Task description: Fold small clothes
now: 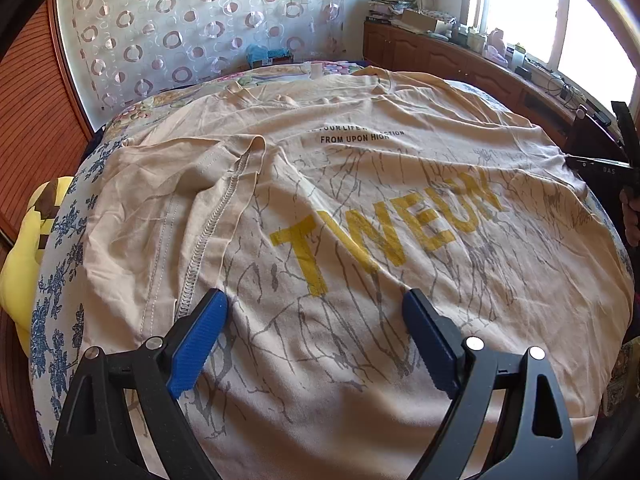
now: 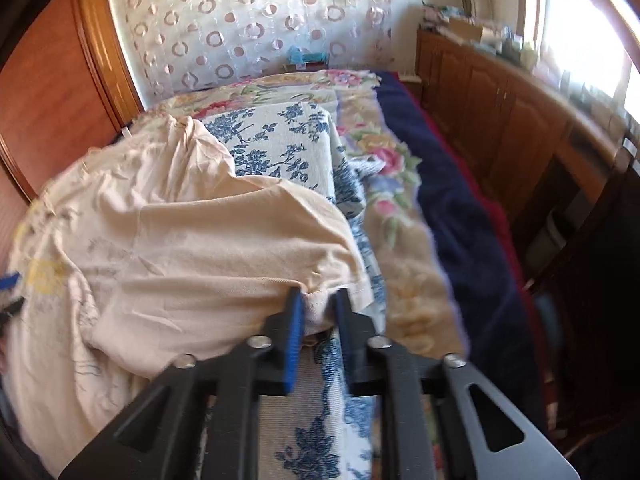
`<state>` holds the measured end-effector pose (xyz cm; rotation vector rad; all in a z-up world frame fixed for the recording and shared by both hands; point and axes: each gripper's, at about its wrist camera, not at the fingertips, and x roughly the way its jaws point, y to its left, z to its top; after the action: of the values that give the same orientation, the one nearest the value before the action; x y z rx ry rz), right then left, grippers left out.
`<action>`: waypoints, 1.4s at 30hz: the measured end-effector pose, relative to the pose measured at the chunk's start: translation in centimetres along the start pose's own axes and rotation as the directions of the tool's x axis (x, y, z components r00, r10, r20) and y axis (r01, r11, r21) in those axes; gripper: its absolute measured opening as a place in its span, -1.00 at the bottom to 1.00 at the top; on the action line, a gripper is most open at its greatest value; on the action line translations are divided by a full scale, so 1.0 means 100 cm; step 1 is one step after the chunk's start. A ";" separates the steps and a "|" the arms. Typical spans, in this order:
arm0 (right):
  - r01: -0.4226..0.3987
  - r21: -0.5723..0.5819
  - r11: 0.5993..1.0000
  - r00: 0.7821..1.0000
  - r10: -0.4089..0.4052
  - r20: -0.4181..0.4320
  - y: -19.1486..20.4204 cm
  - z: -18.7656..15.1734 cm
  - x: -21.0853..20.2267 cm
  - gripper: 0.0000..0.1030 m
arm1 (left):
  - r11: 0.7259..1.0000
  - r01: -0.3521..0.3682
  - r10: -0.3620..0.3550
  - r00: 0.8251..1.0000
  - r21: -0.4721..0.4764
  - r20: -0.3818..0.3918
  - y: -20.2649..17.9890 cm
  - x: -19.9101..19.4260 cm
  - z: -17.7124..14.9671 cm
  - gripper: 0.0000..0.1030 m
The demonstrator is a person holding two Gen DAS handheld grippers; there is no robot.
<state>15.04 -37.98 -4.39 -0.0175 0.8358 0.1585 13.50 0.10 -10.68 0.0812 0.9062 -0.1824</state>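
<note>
A beige T-shirt (image 1: 360, 208) with yellow letters and grey line print lies spread on the bed. Its left sleeve (image 1: 188, 200) is folded inward over the body. My left gripper (image 1: 316, 312) is open and empty, hovering low over the shirt's lower part. In the right wrist view my right gripper (image 2: 318, 300) is shut on the edge of the shirt's right sleeve (image 2: 240, 240), lifted off the bed. The right gripper also shows at the far right of the left wrist view (image 1: 616, 156).
The bed has a blue floral cover (image 2: 280, 140), a flowered blanket (image 2: 400, 216) and a dark blue one (image 2: 452, 200). A yellow cushion (image 1: 24, 256) lies at the left. Wooden cabinets (image 2: 500, 108) with clutter run along the right, a wardrobe (image 1: 28, 120) on the left.
</note>
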 end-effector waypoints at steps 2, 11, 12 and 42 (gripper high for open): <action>0.027 -0.028 0.999 1.000 -0.027 0.011 0.003 0.001 -0.003 -0.88 | 1.000 0.001 -0.001 1.000 -0.001 0.000 0.000 0.000 0.000 0.74; 0.040 -0.121 0.992 0.985 -0.019 0.172 0.046 0.018 -0.042 -0.93 | 1.000 0.001 -0.001 1.000 0.000 0.000 0.000 0.000 0.000 0.74; 0.028 -0.138 0.990 0.982 -0.001 0.187 0.056 0.021 -0.048 -0.93 | 1.000 0.001 -0.001 1.000 -0.001 0.000 0.000 0.000 0.000 0.74; -0.152 -0.265 0.952 0.988 0.156 -0.007 0.187 0.036 0.009 -0.26 | 1.000 0.003 -0.003 1.000 -0.002 0.001 0.001 0.000 0.000 0.74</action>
<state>15.51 -19.09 -1.75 -0.2026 0.7975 0.4168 13.51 0.18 -10.72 0.0776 0.9056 -0.1846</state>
